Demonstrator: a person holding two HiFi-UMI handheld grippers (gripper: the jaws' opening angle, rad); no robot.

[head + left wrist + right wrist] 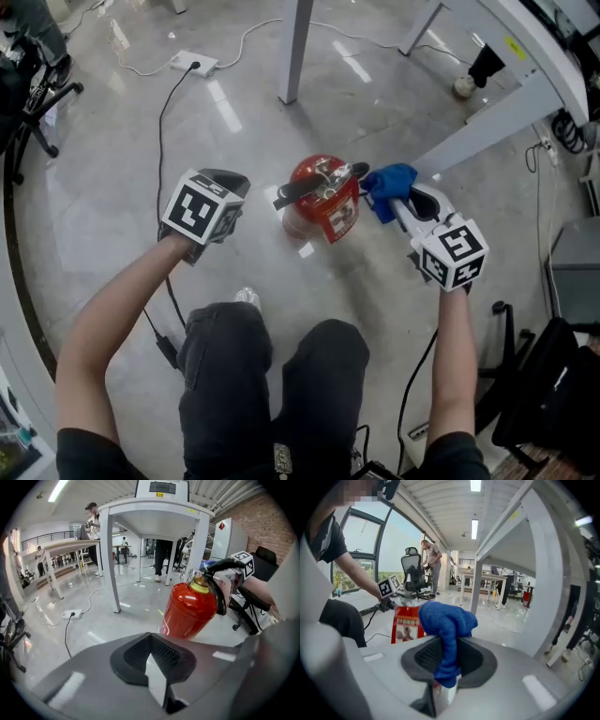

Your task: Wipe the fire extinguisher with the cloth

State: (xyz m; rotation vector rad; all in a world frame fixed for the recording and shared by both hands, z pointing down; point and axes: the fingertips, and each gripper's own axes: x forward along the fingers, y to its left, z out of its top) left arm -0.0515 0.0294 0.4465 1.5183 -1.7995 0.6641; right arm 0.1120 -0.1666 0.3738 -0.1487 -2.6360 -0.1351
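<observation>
A red fire extinguisher [319,199] with a black handle stands on the grey floor in front of my knees. It also shows in the left gripper view as a red fire extinguisher [190,609], slightly tilted. My right gripper [405,199] is shut on a blue cloth [387,186], which hangs just right of the extinguisher's top. The blue cloth [445,630] bunches between the right jaws, with the extinguisher's label [407,623] behind it. My left gripper [230,187] is shut and empty, a short way left of the extinguisher.
White table legs [298,47] stand beyond the extinguisher, with a slanted white beam [487,122] at right. A power strip [193,63] and cables lie on the floor at the back left. A black chair [33,103] is far left, and dark gear [553,384] sits at right.
</observation>
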